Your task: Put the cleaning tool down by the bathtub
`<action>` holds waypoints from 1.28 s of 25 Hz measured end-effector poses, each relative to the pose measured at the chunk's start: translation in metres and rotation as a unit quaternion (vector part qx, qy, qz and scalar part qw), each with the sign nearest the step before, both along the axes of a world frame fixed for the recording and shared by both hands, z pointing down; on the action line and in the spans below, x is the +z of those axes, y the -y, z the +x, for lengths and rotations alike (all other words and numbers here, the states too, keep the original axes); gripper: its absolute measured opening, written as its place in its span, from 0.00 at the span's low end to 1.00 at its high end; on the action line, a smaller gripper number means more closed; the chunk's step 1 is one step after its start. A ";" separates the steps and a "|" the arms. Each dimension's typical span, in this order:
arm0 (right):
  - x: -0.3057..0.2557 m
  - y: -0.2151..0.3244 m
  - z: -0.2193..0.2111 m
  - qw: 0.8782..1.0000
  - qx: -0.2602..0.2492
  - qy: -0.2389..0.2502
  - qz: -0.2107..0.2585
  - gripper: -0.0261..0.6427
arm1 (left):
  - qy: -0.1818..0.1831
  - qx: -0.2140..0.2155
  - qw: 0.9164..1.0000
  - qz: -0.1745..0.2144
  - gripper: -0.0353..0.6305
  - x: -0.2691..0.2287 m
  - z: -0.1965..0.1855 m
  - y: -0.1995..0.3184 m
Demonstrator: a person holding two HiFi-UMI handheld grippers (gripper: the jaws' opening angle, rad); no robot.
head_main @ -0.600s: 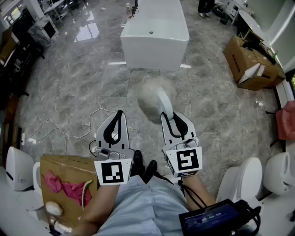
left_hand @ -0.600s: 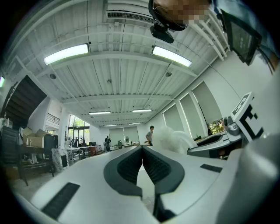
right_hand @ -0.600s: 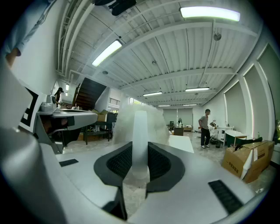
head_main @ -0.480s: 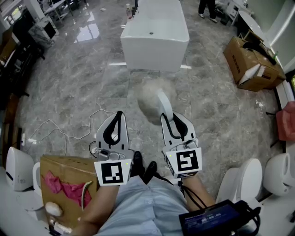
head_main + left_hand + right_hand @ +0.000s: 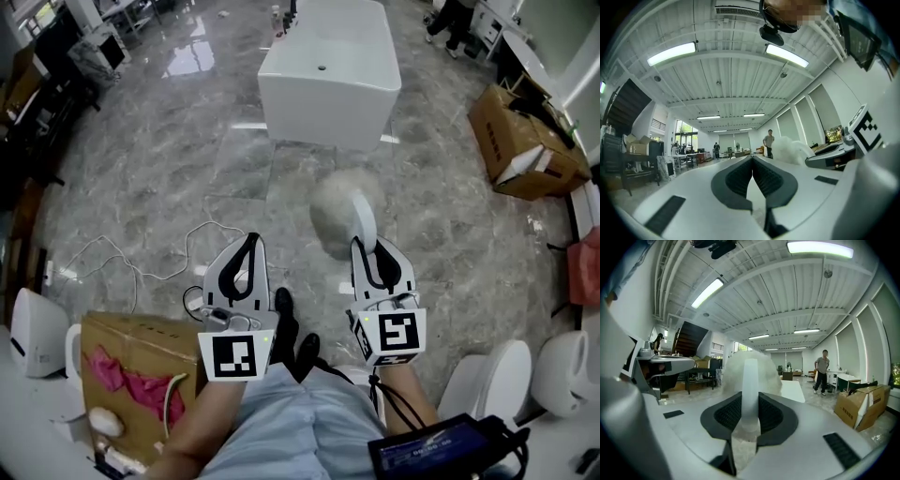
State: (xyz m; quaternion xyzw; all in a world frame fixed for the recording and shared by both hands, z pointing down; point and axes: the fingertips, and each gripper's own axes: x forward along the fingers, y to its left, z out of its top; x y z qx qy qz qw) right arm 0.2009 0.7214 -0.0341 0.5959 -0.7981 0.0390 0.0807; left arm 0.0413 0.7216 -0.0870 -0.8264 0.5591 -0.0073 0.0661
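White fluffy duster [image 5: 343, 212] clamped in right tool [image 5: 374, 249]; left tool [image 5: 247, 242] pinched together, empty

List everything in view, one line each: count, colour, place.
bathtub: 1, white, floor ahead, top centre
cleaning tool: 1, white handle, fluffy pale head, between right fingers
cardboard boxes: 2, brown, one at right, one lower left
cloth: 1, pink, at lower-left box
cable: 1, white, floor at left
fixtures: 3, white, two lower right, one lower left
standing person: 1, far side of room
left gripper: 1, white, fingers together, empty
right gripper: 1, white, fingers closed on tool handle
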 end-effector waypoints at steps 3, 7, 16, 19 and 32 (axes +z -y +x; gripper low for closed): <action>0.009 0.026 0.003 1.000 0.006 -0.003 -0.007 0.18 | -0.003 -0.007 1.000 -0.008 0.08 0.009 -0.008 0.024; 0.021 0.070 0.000 1.000 0.009 -0.007 -0.021 0.18 | -0.007 -0.009 1.000 -0.018 0.08 0.022 -0.016 0.069; 0.037 0.203 -0.037 0.999 -0.004 -0.010 -0.041 0.18 | -0.010 -0.025 0.999 -0.032 0.08 0.034 -0.059 0.205; 0.035 0.245 -0.050 0.999 -0.003 -0.012 -0.040 0.18 | -0.005 -0.024 0.999 -0.028 0.08 0.033 -0.071 0.248; 0.014 0.345 -0.053 1.000 0.017 -0.020 -0.017 0.18 | -0.015 -0.007 1.000 0.003 0.08 0.012 -0.076 0.361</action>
